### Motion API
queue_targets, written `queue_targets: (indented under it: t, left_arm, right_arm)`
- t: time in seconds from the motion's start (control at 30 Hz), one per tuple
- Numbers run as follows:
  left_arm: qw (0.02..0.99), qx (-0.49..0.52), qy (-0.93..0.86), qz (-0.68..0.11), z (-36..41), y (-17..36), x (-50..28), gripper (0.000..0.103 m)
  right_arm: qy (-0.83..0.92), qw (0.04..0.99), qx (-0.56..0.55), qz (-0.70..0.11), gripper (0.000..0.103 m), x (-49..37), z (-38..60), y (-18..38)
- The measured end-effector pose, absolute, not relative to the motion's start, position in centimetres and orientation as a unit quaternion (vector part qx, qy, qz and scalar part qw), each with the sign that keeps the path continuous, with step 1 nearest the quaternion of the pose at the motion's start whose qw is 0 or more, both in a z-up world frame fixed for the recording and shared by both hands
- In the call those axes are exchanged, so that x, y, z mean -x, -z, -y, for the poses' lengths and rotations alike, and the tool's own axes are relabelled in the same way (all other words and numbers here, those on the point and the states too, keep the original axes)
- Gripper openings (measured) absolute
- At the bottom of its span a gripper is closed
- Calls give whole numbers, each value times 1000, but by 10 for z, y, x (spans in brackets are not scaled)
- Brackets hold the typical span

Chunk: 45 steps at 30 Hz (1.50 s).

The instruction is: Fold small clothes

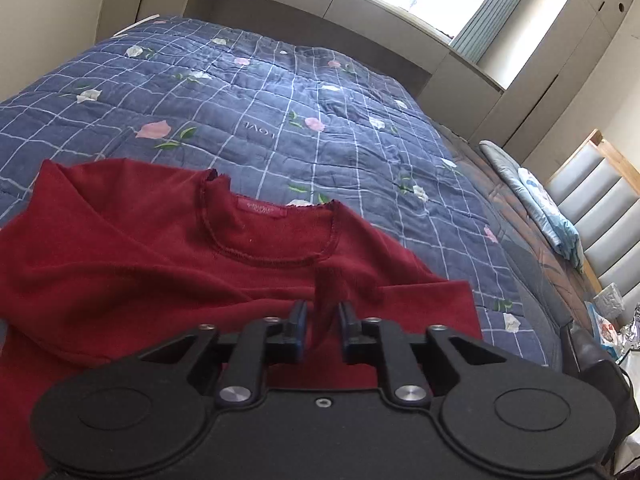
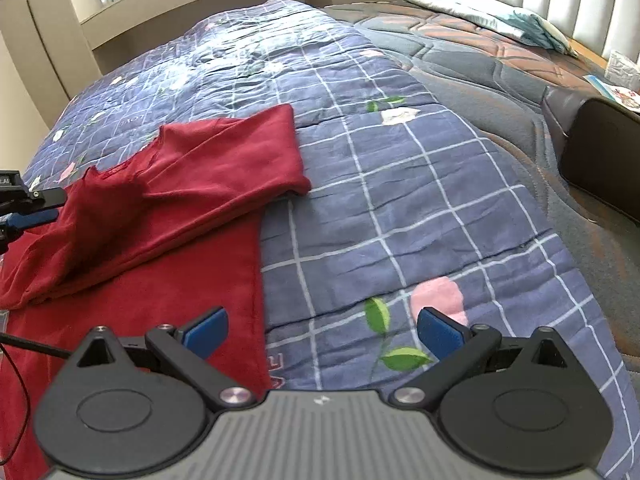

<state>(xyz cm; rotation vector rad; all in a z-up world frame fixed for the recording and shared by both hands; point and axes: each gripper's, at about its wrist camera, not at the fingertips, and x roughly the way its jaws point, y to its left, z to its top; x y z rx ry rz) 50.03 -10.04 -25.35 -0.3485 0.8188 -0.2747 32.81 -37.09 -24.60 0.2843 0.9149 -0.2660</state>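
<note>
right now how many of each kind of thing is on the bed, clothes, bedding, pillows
red long-sleeve top: 1
blue checked floral quilt: 1
pale blue pillow: 1
total: 3

bed (image 2: 500, 92) | blue checked quilt (image 1: 280, 120) spread on top | red shirt (image 1: 160, 240) on quilt | pillow (image 2: 480, 12) by headboard
</note>
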Motion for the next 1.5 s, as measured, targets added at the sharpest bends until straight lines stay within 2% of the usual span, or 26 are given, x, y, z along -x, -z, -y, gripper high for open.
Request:
queue_targets:
  t: [0.07, 0.13, 0.27, 0.3, 0.33, 0.43, 0.53, 0.67, 0.93, 1.07, 1.17, 1.27, 1.3, 1.33, 1.4, 1.5]
  left_arm:
    - [893, 168, 130, -396, 98, 250, -496, 30]
    - [892, 172, 124, -398, 93, 248, -493, 47]
    - [897, 177, 97, -394, 73, 244, -486, 71]
    - [898, 177, 84, -394, 66, 245, -484, 82]
    - [900, 177, 66, -394, 57, 246, -482, 88]
    - [897, 186, 7, -402, 25, 252, -477, 91]
    - [886, 207, -51, -412, -14, 260, -472, 92]
    - [873, 239, -109, -410, -71, 268, -470, 92]
    - [861, 284, -125, -404, -139, 286, -478, 84]
    - [857, 298, -92, -411, -150, 298, -497, 77]
    - [836, 316, -73, -442, -154, 310, -514, 60]
    - [829, 331, -56, -447, -154, 315, -522, 38]
    - [827, 338, -46, -447, -153, 316, -523, 22]
    - [826, 344, -39, -444, -153, 315, -523, 10]
    - [835, 340, -33, -432, -151, 309, -520, 6]
    - [857, 314, -30, -407, -146, 291, -513, 6]
  right_arm:
    - [122, 881, -134, -438, 103, -332, 366, 245]
    - [115, 883, -131, -436, 103, -336, 360, 244]
    - [91, 891, -119, -428, 103, -348, 344, 241]
    - [82, 895, -114, -423, 103, -352, 338, 240]
    - [74, 898, -108, -420, 103, -357, 333, 239]
    - [44, 910, -92, -402, 102, -372, 315, 234]
    - [18, 916, -77, -394, 94, -393, 298, 233]
    - [3, 916, -45, -398, 79, -422, 275, 238]
    - [-3, 911, -22, -412, 71, -459, 260, 253]
    - [12, 909, -8, -417, 57, -467, 257, 258]
    - [10, 909, 4, -417, 48, -469, 250, 261]
    - [11, 906, 6, -422, 35, -470, 246, 265]
    - [14, 906, 10, -423, 31, -470, 243, 266]
    - [18, 906, 17, -423, 29, -470, 241, 267]
    - [20, 906, 30, -422, 14, -470, 235, 267]
    - [12, 911, 39, -411, 12, -470, 227, 263]
